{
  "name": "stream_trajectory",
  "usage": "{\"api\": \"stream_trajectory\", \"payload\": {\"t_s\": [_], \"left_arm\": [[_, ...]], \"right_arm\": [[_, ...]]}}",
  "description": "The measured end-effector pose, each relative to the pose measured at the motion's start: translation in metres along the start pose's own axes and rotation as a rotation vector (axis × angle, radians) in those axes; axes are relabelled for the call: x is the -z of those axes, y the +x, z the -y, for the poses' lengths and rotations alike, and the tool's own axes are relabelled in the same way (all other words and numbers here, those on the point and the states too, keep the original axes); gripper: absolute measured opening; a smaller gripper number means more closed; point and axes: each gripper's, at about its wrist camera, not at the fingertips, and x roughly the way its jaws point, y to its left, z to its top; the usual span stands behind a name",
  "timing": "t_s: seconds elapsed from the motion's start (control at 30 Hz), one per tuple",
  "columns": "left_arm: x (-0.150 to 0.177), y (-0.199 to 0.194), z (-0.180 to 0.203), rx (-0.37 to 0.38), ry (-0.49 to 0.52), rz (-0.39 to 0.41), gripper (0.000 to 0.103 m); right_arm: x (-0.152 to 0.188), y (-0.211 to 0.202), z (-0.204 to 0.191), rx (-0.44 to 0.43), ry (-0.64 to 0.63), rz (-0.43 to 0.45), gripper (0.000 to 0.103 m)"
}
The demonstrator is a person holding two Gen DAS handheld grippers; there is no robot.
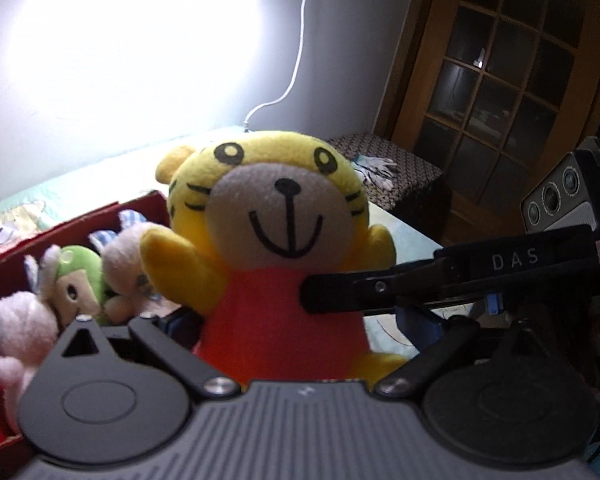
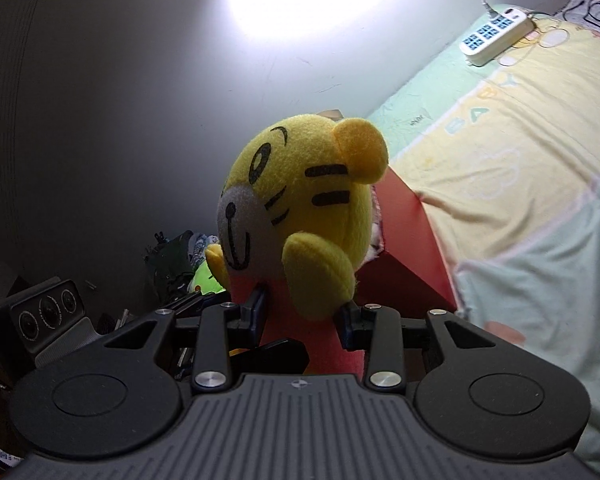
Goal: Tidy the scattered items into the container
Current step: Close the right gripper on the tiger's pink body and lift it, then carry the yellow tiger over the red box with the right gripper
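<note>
A yellow tiger plush (image 1: 268,208) with a red body hangs upright over the bed, facing the left wrist camera. My right gripper (image 2: 302,316) is shut on its red body (image 2: 284,320), one pad on the chest and one on the back. Its black finger (image 1: 340,292) lies across the chest in the left wrist view. My left gripper (image 1: 298,328) stands wide around the body; a strip of sheet shows between the plush and its right pad. The red box (image 1: 80,220), also (image 2: 404,248), sits just behind the plush and holds a green toy (image 1: 76,276) and pale bunnies (image 1: 16,328).
The bed sheet (image 2: 520,160) stretches to the right, with a white power strip (image 2: 496,36) at its far end by the wall. A dark patterned stool (image 1: 400,172) with white gloves stands before a wooden glazed door (image 1: 500,80). A white cable (image 1: 296,60) hangs down the wall.
</note>
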Motion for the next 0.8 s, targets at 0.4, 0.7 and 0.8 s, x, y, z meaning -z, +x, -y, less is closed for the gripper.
{"api": "stream_trajectory", "payload": {"t_s": [0.4,0.7,0.8], "left_arm": [[-0.008,0.000,-0.083,-0.155,-0.147,0.029,0.099],[0.006,0.016,-0.138,-0.141,-0.298,-0.030,0.099],[0.013,0.013,-0.145,-0.182,-0.306,-0.053,0.099]], "right_arm": [[-0.029,0.103,-0.032,-0.028,-0.135,-0.117,0.038],[-0.038,0.159,-0.040,0.038,-0.208,-0.229,0.038],[-0.032,0.179,-0.043,0.029,-0.218,-0.285,0.038]]}}
